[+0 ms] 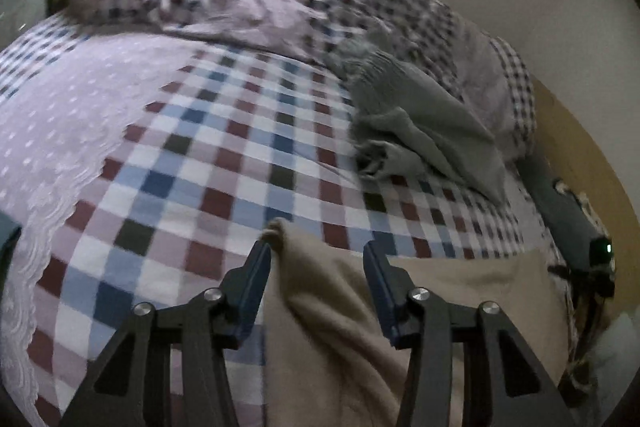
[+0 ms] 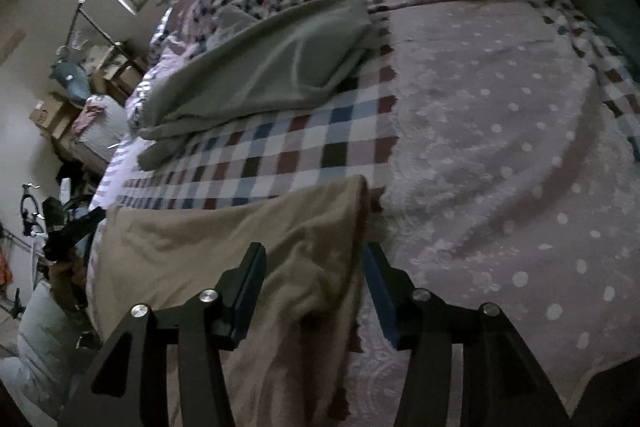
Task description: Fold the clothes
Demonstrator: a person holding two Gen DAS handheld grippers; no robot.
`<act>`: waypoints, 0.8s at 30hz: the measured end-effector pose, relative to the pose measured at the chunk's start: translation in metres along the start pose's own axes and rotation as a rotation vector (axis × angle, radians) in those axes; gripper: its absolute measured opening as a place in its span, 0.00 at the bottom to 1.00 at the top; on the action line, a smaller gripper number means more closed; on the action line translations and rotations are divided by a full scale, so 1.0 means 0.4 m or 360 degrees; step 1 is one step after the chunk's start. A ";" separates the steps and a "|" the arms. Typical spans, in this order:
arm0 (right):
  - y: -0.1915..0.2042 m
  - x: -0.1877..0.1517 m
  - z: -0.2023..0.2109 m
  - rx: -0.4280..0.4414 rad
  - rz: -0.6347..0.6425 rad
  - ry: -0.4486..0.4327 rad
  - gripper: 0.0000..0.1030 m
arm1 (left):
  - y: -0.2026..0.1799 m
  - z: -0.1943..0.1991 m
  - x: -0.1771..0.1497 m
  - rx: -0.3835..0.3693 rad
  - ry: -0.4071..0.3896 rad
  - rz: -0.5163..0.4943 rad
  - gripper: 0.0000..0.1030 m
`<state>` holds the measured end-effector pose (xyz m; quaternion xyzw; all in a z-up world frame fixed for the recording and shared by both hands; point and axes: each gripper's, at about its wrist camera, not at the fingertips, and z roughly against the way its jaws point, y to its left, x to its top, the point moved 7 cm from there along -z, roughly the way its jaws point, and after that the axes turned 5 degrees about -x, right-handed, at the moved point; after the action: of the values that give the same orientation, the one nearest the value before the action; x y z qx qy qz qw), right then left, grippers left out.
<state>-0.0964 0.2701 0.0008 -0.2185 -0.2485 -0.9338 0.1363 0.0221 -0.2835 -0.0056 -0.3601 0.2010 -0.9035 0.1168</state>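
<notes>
Left wrist view: left gripper (image 1: 317, 255) stands parted over the beige garment (image 1: 344, 307), unclamped; right gripper (image 2: 315, 257) likewise; garment's near end cut off.

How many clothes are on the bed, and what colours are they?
Beige garment, lying between the open jaws of both grippers: 1
Grey-green garment, lying farther up the bed: 1
Total: 2

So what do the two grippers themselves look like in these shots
Both look alike. The left gripper has matte black angular linkage arms with round silver pivot bolts, ending in flat fingers faced with dark blue pads. The right gripper shows the same build. No cables, markings or sleeves show.
</notes>
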 end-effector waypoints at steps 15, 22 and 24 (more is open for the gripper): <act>-0.015 0.030 -0.083 -0.0068 0.0011 -0.0021 0.29 | 0.020 -0.045 0.047 0.0068 -0.0132 0.0088 0.00; 0.007 0.071 -0.041 -0.0210 0.0128 -0.0176 0.01 | 0.032 -0.038 0.078 0.0043 -0.0247 0.0155 0.00; 0.007 0.094 0.002 -0.0237 0.0112 -0.0271 0.01 | 0.032 -0.017 0.100 0.0048 -0.0334 0.0168 0.00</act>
<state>-0.1277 0.2627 0.0204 -0.3150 -0.1812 -0.9224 0.1309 -0.0103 -0.3074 0.0085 -0.4399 0.1927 -0.8563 0.1899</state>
